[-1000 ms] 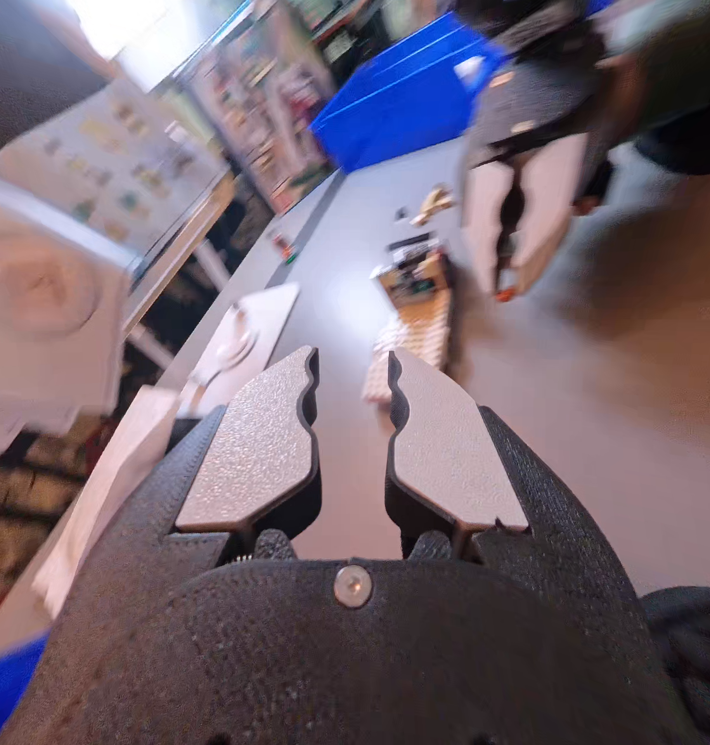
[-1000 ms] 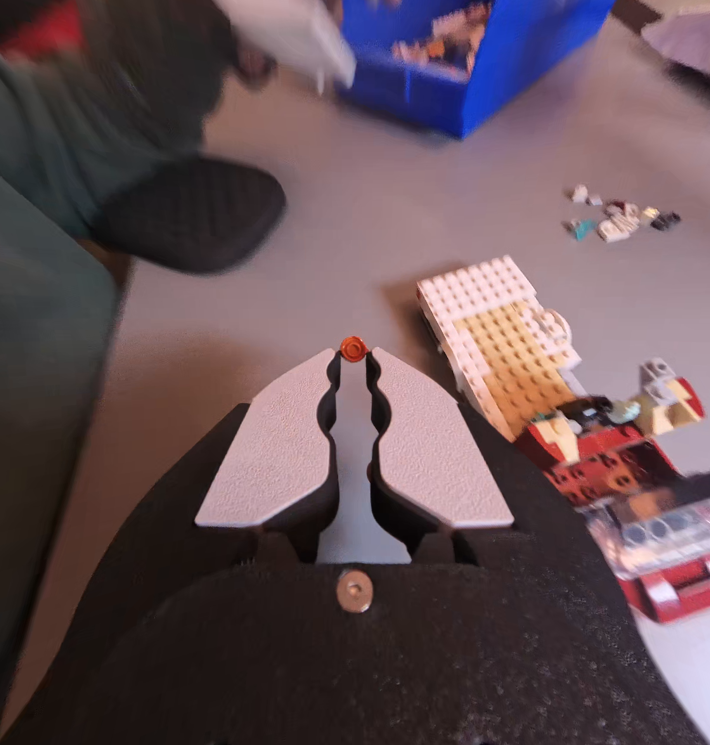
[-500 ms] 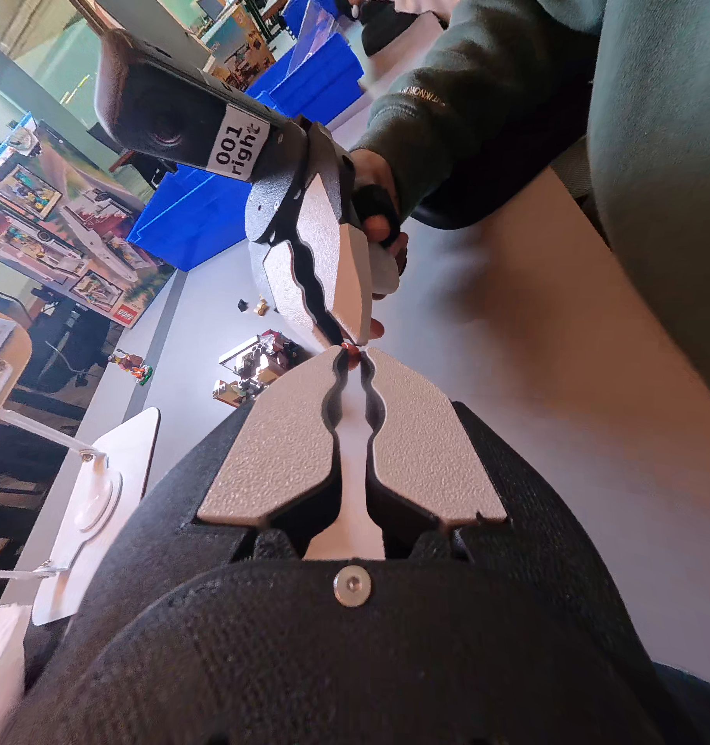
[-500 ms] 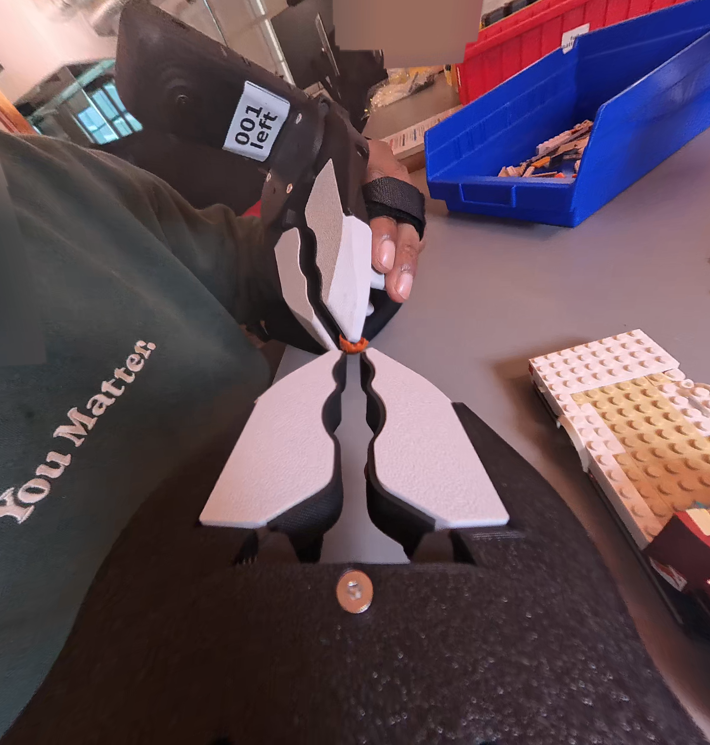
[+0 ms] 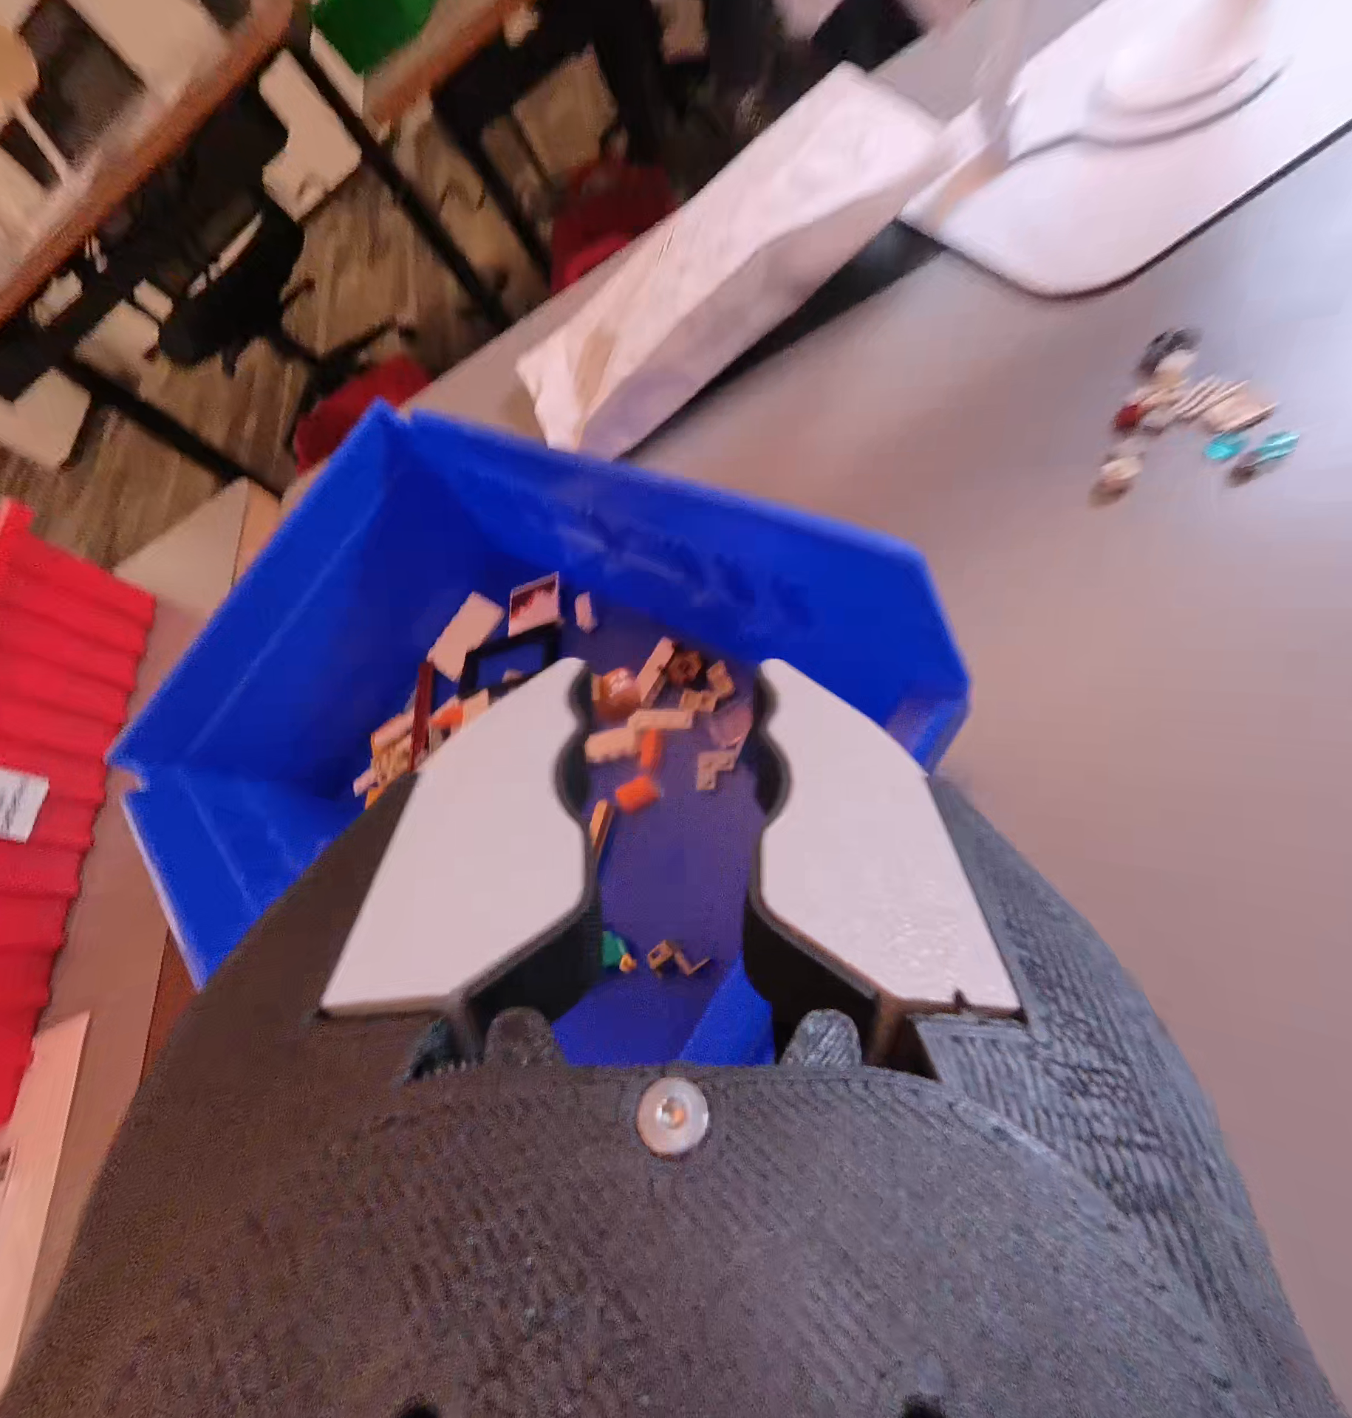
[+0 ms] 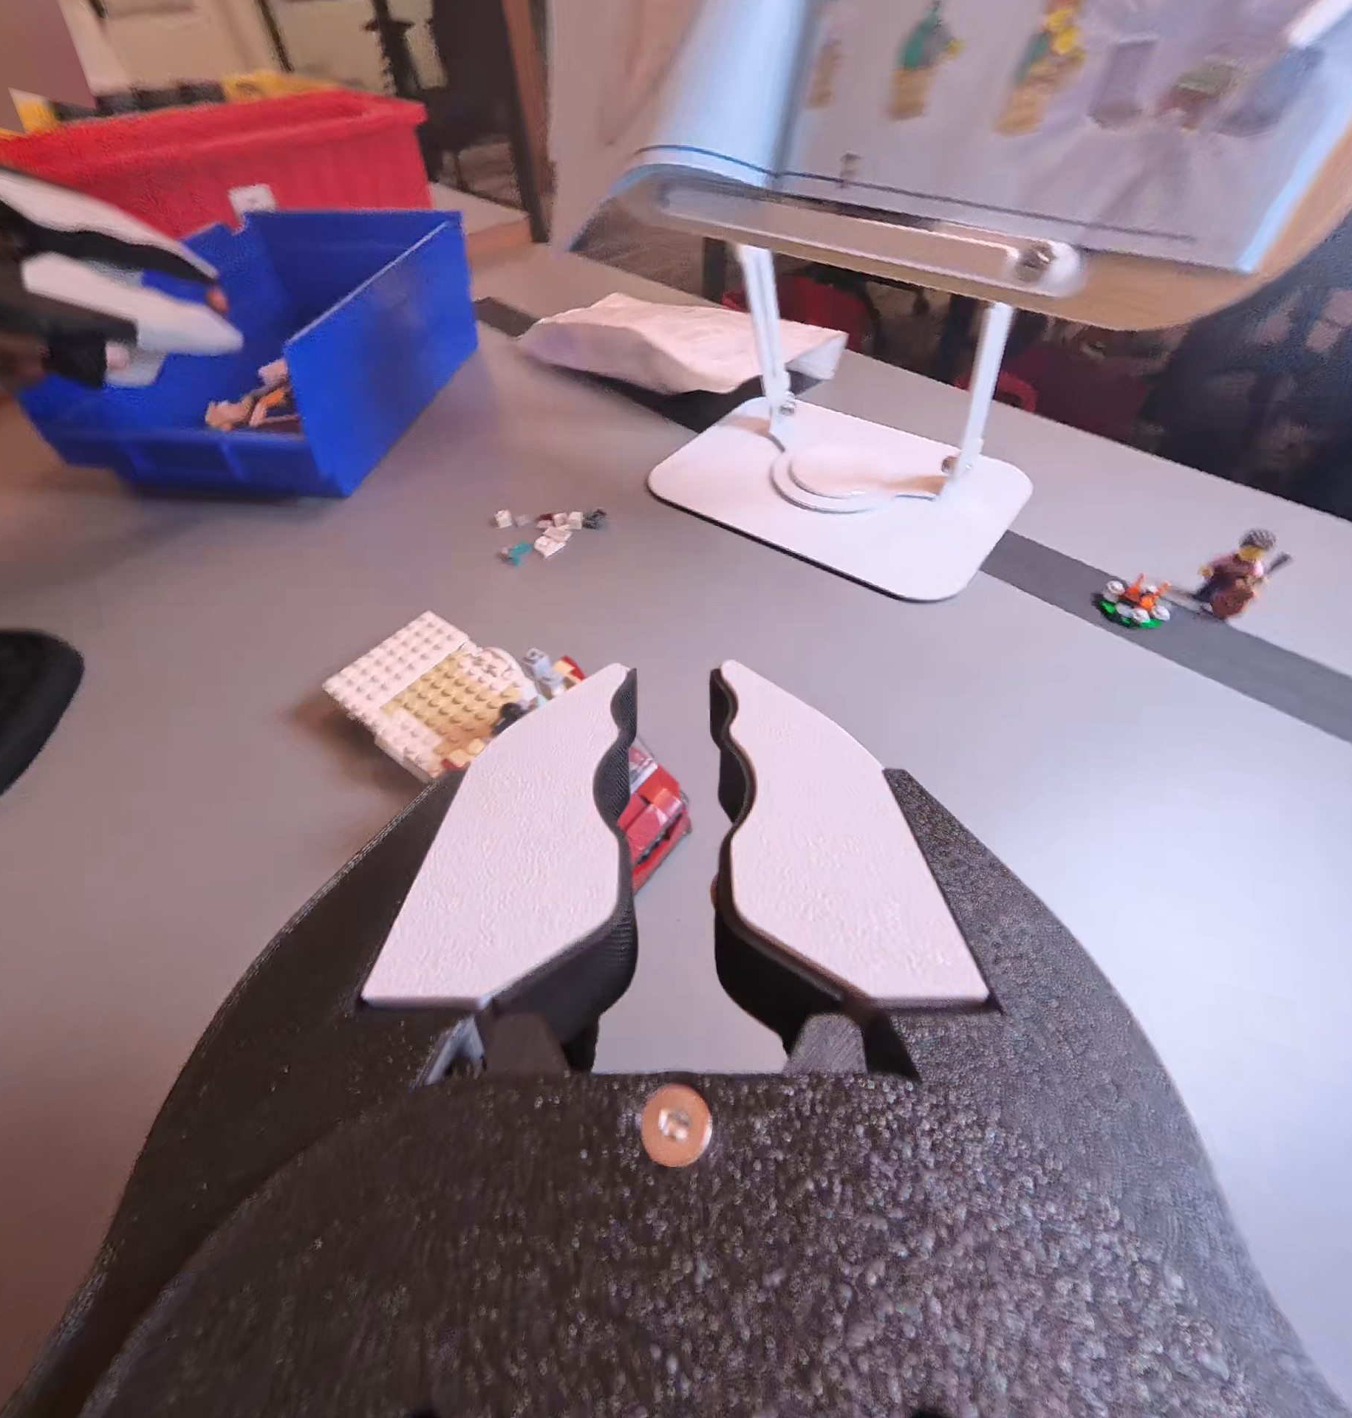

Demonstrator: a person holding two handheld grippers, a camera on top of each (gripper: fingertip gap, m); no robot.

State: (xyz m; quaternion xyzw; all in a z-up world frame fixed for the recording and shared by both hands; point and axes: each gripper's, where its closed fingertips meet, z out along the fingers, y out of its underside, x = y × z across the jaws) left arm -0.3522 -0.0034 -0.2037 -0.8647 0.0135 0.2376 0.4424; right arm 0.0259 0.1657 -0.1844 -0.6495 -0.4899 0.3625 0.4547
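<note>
My left gripper [image 5: 673, 679] hangs over the open blue bin [image 5: 657, 537] with its jaws wide apart and nothing between the pads. Loose bricks [image 5: 642, 737], tan, white and orange, lie on the bin floor below. The right wrist view shows this gripper [image 6: 189, 307] above the same bin [image 6: 381, 338]. My right gripper [image 6: 674, 675] is open and empty above the grey table. It is just right of a brick model with a white and tan studded plate [image 6: 420, 690] and a red part [image 6: 654, 821].
A small heap of loose pieces [image 6: 554, 529] lies mid-table. A white stand base [image 6: 849, 491] and a white bag [image 6: 657, 338] are farther back. A red bin [image 6: 220, 153] stands behind the blue one. A minifigure [image 6: 1237, 572] and a small campfire build [image 6: 1137, 598] are at the right. Tip to tip, the grippers are about 40 cm apart. Measured from the fingertips, the small campfire build [image 6: 1137, 598] is 30 cm or so from the right gripper and 55 cm from the left.
Half a second ago both grippers met tip to tip on a small orange round piece. Now the left has swung over the blue bin and opened; the right has drawn back and opened. The piece is in neither grasp.
</note>
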